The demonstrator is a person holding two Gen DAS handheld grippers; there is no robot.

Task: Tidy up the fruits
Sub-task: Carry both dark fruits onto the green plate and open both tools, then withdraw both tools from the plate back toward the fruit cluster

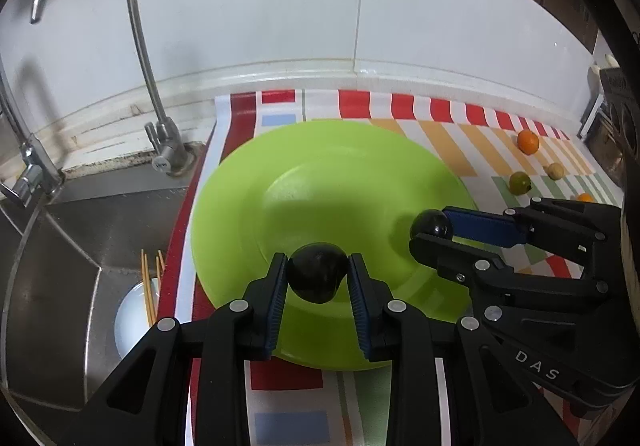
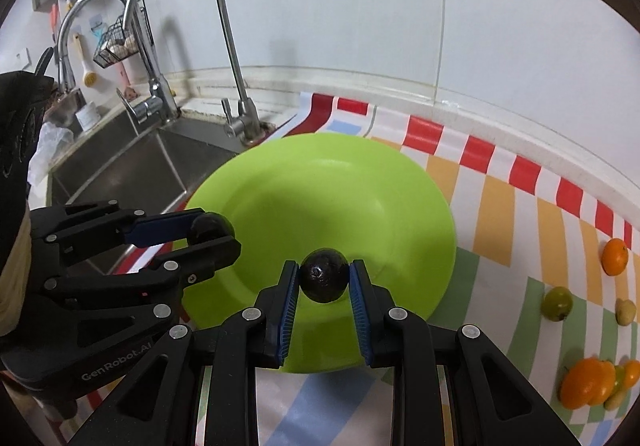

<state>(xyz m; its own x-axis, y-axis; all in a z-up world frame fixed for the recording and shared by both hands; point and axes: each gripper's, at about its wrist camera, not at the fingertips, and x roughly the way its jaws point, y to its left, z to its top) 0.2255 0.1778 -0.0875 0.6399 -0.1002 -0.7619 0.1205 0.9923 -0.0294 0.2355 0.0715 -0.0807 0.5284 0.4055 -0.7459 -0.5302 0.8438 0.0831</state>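
A lime-green plate [image 1: 320, 162] [image 2: 320, 174] lies on the striped mat beside the sink. My left gripper [image 1: 318, 270] is shut on a dark round fruit [image 1: 318, 276] above the plate's near rim. My right gripper [image 2: 324, 272] is shut on a second dark fruit [image 2: 324, 280], also over the plate's near side. Each view shows the other gripper: the right gripper [image 1: 434, 232] with its fruit [image 1: 431, 224] enters from the right, and the left gripper [image 2: 214, 232] with its fruit [image 2: 212, 226] enters from the left. Loose fruits lie on the mat: an orange one [image 2: 615, 256], a green one [image 2: 557, 303] and a pale one [image 2: 625, 311].
A steel sink [image 2: 132, 162] with two taps [image 2: 236, 58] lies left of the plate; a bowl with chopsticks [image 1: 138, 310] sits in it. A pile of orange and green fruits [image 2: 596, 384] rests at the right of the mat. The tiled wall [image 1: 280, 6] stands close behind.
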